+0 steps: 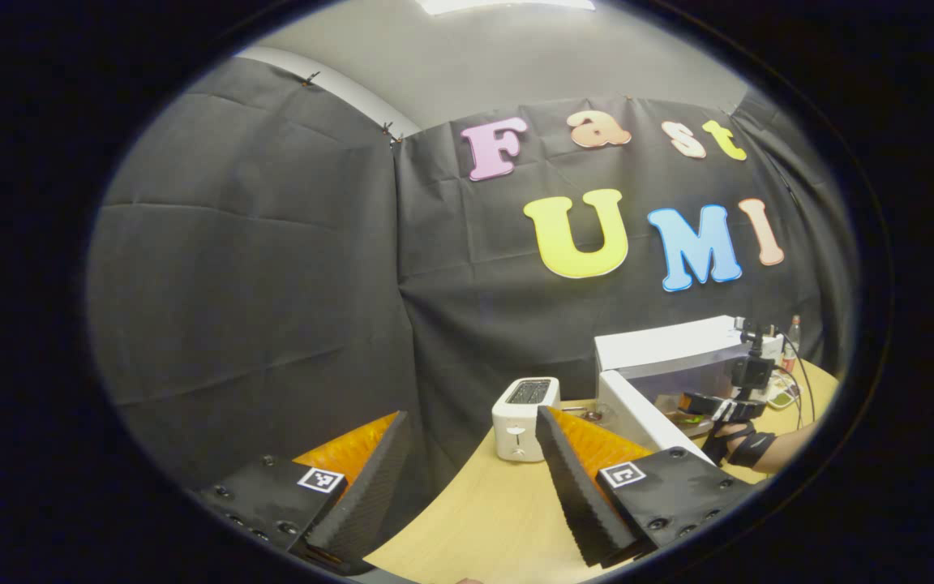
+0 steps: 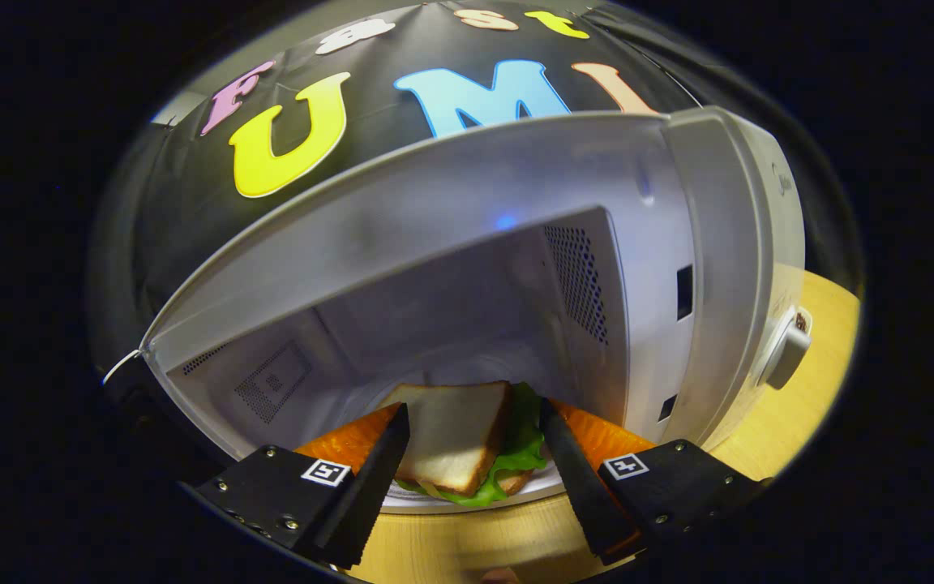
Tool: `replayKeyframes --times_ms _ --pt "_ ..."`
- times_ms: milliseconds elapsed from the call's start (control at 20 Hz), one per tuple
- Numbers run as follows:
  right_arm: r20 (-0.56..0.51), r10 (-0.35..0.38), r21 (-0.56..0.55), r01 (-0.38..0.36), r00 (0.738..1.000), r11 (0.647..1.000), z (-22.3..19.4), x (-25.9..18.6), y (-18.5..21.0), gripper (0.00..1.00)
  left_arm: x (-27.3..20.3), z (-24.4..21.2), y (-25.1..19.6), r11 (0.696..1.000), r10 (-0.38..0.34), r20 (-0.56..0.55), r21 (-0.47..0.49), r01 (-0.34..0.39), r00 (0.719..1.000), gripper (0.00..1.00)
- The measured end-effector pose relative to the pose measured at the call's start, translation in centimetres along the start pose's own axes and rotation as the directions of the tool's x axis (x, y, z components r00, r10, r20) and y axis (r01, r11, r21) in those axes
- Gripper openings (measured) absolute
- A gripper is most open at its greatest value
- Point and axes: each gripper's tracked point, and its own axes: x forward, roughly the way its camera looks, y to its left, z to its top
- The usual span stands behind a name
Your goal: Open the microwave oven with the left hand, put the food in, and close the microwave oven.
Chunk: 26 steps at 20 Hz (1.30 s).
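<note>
Pale wood makes up the table (image 1: 467, 503) in the left gripper view, where the left gripper (image 1: 475, 478) hangs released, its two fingers spread wide with nothing between them, well back from the work. Ahead of it stands a white toaster (image 1: 524, 418). Beyond that is the white microwave oven (image 1: 670, 357), its door (image 1: 645, 418) swung open toward this camera. At the oven's mouth the other gripper and the gloved hand (image 1: 739, 442) that holds it reach toward the cavity.

From the right gripper view, the oven cavity (image 2: 467, 324) gapes directly ahead, with perforated vents on its walls and the control knob (image 2: 783, 353) on the front panel at the right. A sandwich (image 2: 459, 438), white bread over green lettuce, sits on a white plate (image 2: 548, 483) between the fingers of the right gripper (image 2: 475, 462). The plate rests at the oven's front edge. Both fingers stand close beside the sandwich, but whether they press on it or on the plate I cannot tell.

Judging by this, the door-opening step is done and the food is being placed. Next, the plate needs to sit fully inside, clear of the threshold; then the right gripper must let go and draw straight back, so that the idle left gripper can come forward and swing the door shut.
</note>
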Motion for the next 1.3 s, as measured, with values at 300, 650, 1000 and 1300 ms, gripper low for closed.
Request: replayKeyframes --times_ms 300,650,1000,1300 --pt "0.085 0.135 -0.208 -0.115 0.987 0.971 4.2 -7.4 1.3 0.98 -0.4 -0.4 -0.4 1.0 0.007 0.026 -0.028 -0.006 1.0 1.0" --pt "0.178 0.233 -0.3 -0.173 0.956 0.938 11.1 -17.2 -0.8 0.97 -0.5 -1.1 -2.2 0.998 0.005 0.04 -0.056 -0.003 0.999 1.0" --pt "0.25 0.28 -0.343 -0.186 0.927 0.921 16.8 -25.8 -4.2 0.97 -1.0 -3.0 -4.6 0.997 0.005 0.017 -0.079 -0.004 1.0 1.0" --pt "0.256 0.305 -0.359 -0.202 0.917 0.911 17.6 -30.8 -7.3 0.97 -2.2 -6.2 -6.3 0.997 0.021 -0.035 -0.074 -0.023 0.999 0.89"
